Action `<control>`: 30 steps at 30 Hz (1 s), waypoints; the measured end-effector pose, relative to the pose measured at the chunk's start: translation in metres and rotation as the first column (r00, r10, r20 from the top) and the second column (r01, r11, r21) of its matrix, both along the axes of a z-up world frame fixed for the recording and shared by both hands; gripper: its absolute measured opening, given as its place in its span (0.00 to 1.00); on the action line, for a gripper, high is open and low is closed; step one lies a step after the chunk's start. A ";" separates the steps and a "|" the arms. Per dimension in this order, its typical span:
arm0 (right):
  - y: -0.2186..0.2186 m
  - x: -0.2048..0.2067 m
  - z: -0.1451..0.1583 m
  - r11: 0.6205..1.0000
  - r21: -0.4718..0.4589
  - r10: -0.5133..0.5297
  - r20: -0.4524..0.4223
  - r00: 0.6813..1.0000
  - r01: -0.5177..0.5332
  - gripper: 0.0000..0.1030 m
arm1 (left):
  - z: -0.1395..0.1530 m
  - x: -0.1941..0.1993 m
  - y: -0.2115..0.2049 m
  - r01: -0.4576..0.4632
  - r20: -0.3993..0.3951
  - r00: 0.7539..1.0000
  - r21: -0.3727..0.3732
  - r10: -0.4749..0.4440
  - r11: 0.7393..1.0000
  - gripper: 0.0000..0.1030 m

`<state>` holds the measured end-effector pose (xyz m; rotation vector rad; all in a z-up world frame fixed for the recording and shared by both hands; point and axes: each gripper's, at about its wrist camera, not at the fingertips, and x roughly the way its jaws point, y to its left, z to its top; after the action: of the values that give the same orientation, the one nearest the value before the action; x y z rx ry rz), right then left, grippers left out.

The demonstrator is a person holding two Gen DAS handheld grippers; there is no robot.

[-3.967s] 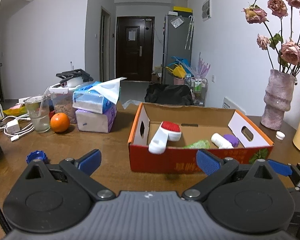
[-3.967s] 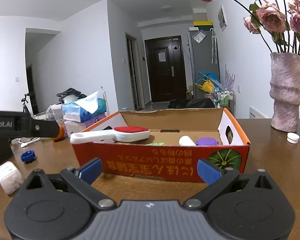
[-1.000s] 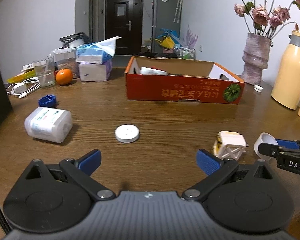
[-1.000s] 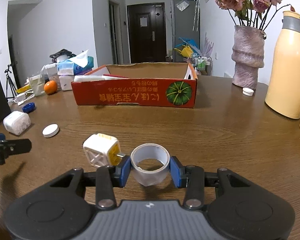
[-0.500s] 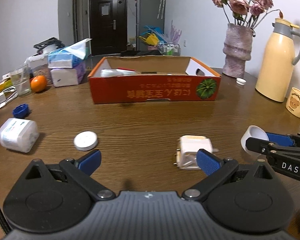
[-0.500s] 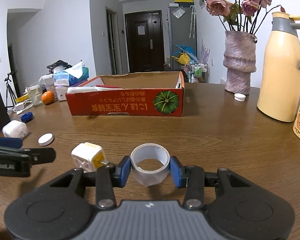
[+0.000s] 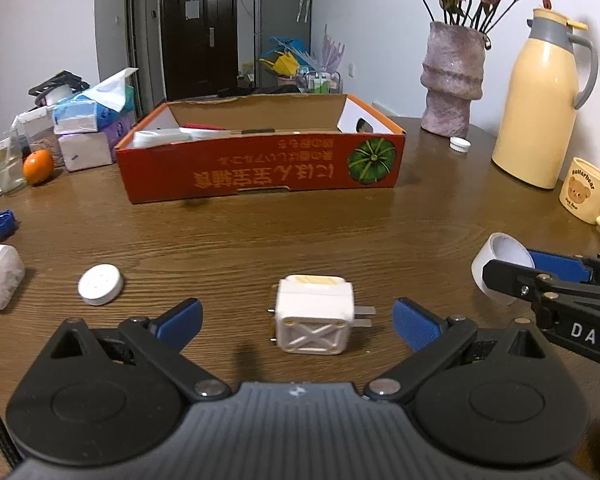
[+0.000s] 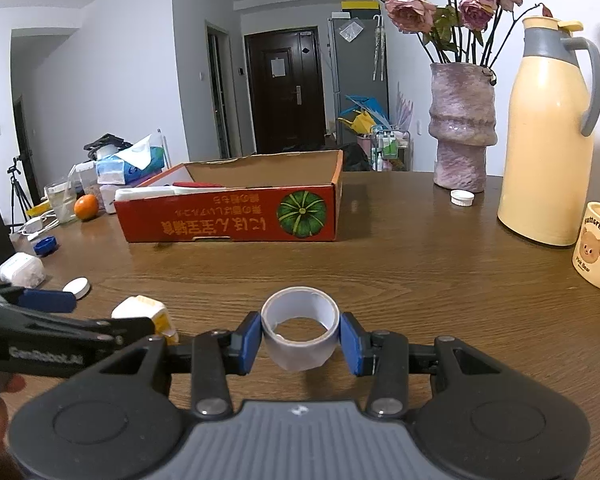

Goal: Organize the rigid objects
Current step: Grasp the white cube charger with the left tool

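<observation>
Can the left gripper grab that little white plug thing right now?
Probably yes. The left gripper is open and the white plug lies on the table between its fingers, with nothing in the way. The right gripper stays off to the side.

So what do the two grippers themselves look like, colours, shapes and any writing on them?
Both are matte black with a ribbed grey centre plate, round pivot housings, silver rivets and scissor-like linkage arms ending in blue pads. The left gripper shows white "GenRobot.AI" lettering on its side; the right gripper reads "DAS". No cables or sleeves are visible.
</observation>
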<state>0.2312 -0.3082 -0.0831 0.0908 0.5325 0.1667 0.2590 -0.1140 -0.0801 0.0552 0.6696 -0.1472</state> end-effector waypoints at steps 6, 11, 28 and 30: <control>-0.004 -0.001 0.000 1.000 0.018 0.006 0.007 1.000 -0.006 0.40 | -0.008 0.007 -0.013 0.003 -0.015 1.000 0.031 -0.002 1.000 1.00; -0.004 -0.002 0.000 1.000 0.023 0.005 0.009 1.000 -0.005 0.40 | -0.014 0.013 -0.018 -0.003 -0.029 1.000 0.044 0.004 0.999 1.00; -0.004 -0.001 -0.003 1.000 0.020 0.000 0.000 1.000 0.000 0.40 | -0.021 0.020 -0.017 0.004 -0.048 0.999 0.021 -0.003 1.000 0.64; -0.003 -0.001 -0.003 1.000 0.019 0.000 0.001 1.000 0.000 0.40 | -0.019 0.019 -0.017 0.012 -0.039 0.999 0.020 -0.011 1.000 0.62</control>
<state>0.2303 -0.3116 -0.0861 0.1094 0.5303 0.1719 0.2775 -0.1313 -0.0995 0.0758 0.7093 -0.1532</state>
